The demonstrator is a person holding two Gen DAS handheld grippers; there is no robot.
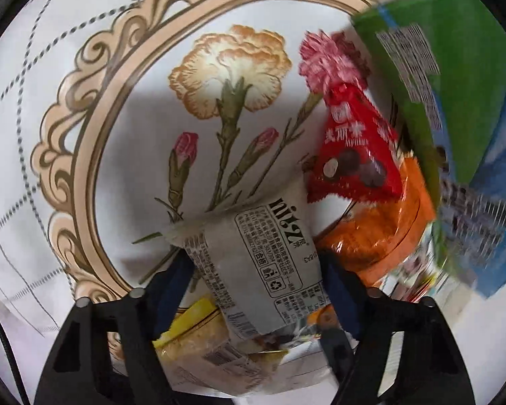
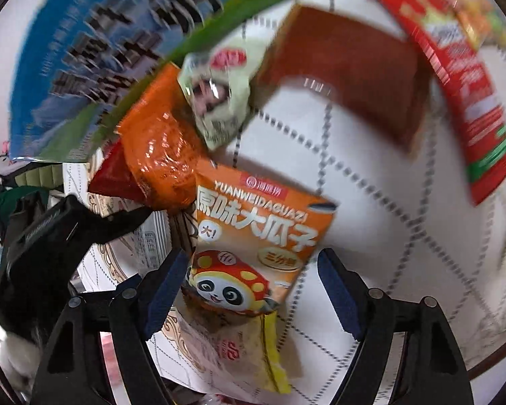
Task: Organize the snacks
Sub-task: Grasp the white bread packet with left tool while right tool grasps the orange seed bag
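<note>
On the flower-printed cloth surface (image 1: 84, 50), our left claw (image 1: 256, 270) brackets the white packet (image 1: 253, 253) and our right claw (image 2: 249, 280) gapes around the orange seed pouch (image 2: 253, 236), so blurred, crowded neighbours risk snagging.

The tablecloth (image 1: 84, 50) is showing white with dotted grey grid lines, a tan scroll frame and cream and pink carnations. A grey-white packet (image 1: 259, 263) is sporting black print, next to a red wrapper (image 1: 350, 148) and a shiny orange bag (image 1: 381, 233). An orange seed packet (image 2: 253, 246) is rocking a cartoon panda, near a plain brown pouch (image 2: 347, 77) and a pale green packet (image 2: 219, 94).
</note>
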